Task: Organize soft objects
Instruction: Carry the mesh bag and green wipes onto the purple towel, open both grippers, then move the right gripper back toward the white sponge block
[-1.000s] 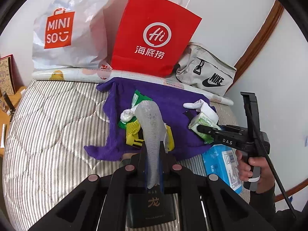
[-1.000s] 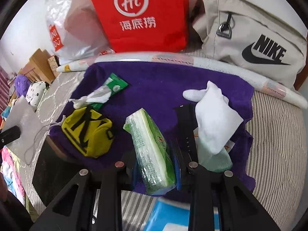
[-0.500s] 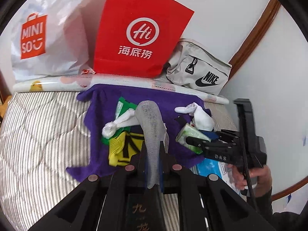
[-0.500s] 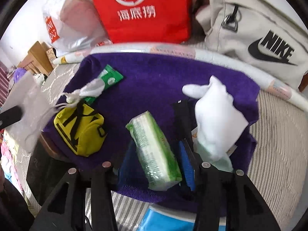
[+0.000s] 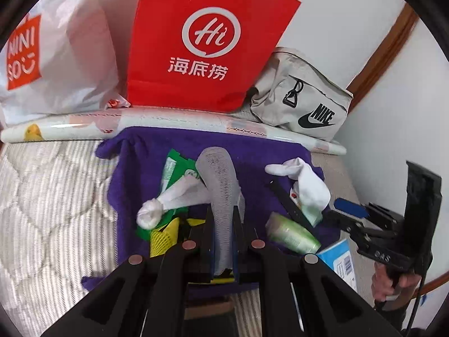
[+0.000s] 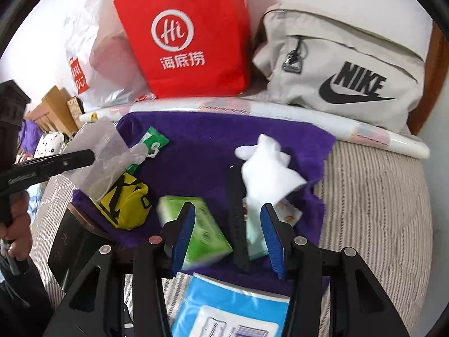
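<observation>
Nearest, the left claw (image 5: pixel 223 219) is clamped tight on a grey mesh pouch (image 5: pixel 220 179), which stands up from its jaws. The right claw (image 6: pixel 228 230) has just been opening; its blue pads (image 6: pixel 271 231) stand apart, gripping nothing, above the green tissue pack (image 6: pixel 206 231) lying on the purple towel (image 6: pixel 207 140). Left sits a yellow pouch (image 6: pixel 126 202); right, a white sock (image 6: pixel 266 174). Farthest, a red paper bag (image 6: pixel 190 36) leans against the wall.

— What can be read on the bags?
— The red paper bag (image 5: pixel 207 42) shows "Hi" in a white ring above 海底捞. The white plastic bag (image 5: pixel 56 56) carries an orange "MINISO" panel.
— And the beige one?
— The beige bag (image 6: pixel 345 64) reads "NIKE" over a black swoosh.
</observation>
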